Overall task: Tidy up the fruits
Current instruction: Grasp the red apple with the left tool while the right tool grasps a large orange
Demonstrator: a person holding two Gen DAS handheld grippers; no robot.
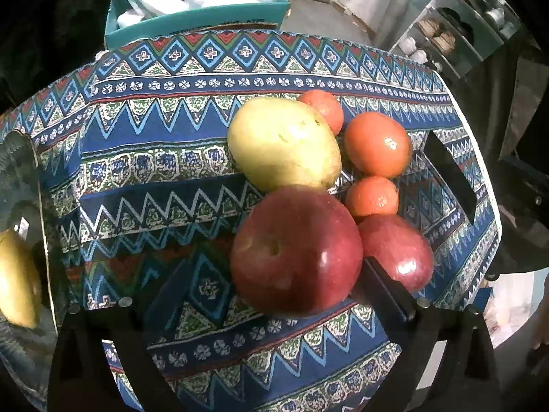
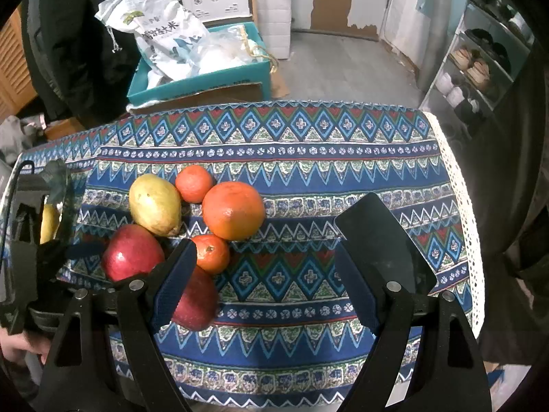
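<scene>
Fruit cluster at frame centre on patterned worktop (image 1: pixel 164 178): left gripper (image 1: pixel 267 304) spread around large red apple (image 1: pixel 295 250), pads apart from it; right gripper (image 2: pixel 271 267) spread, holding nothing, beside tangerine (image 2: pixel 211 252).

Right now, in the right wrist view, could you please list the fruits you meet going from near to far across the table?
Nearest red apple → second red apple → small orange → large orange → far small orange.
</scene>
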